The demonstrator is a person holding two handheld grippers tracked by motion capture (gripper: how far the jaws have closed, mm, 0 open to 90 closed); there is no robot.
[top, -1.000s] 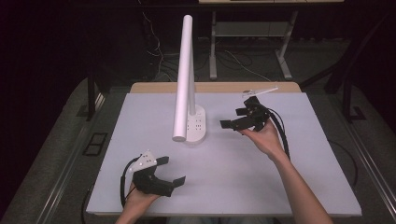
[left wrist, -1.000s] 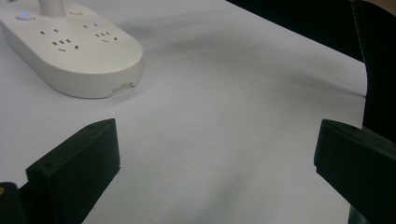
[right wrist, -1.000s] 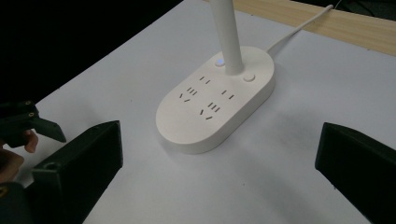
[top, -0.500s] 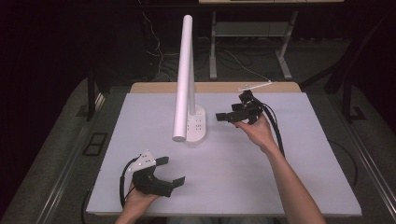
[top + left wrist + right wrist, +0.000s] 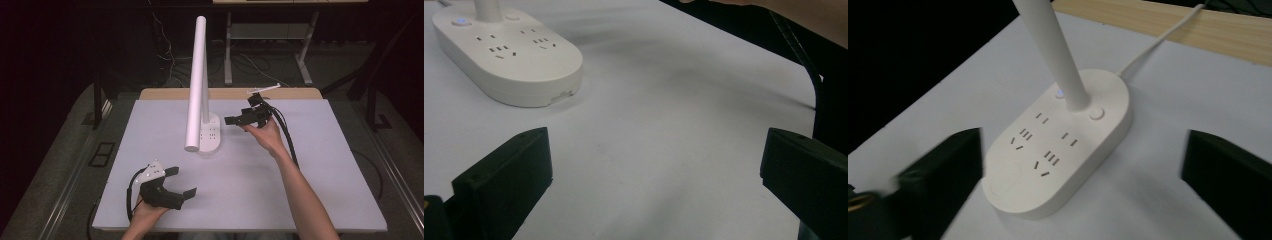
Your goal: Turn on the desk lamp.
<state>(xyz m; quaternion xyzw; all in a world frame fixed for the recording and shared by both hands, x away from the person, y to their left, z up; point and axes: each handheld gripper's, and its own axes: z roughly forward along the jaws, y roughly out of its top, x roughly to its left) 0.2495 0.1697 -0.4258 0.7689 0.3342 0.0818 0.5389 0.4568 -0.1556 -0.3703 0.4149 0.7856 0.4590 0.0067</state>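
I held the right gripper [image 5: 231, 120] just beside the lamp base [image 5: 209, 134], on its right in the high view, with the fingers pointed toward it. The fingers stood wide and had just been closing slightly — nothing was between them. In the right gripper view the base [image 5: 1058, 145] lay ahead of the two fingers, its socket slots facing up and the white stem [image 5: 1050, 47] rising from its far end. A white cable [image 5: 1160, 40] ran from the base toward the wooden edge of the bench [image 5: 1173, 22].

I kept the left gripper [image 5: 186, 183] low at the near left of the bench [image 5: 320, 200], well apart from the base. Its fingers were fully spread and empty. Whether they touched the bench surface, I could not tell.
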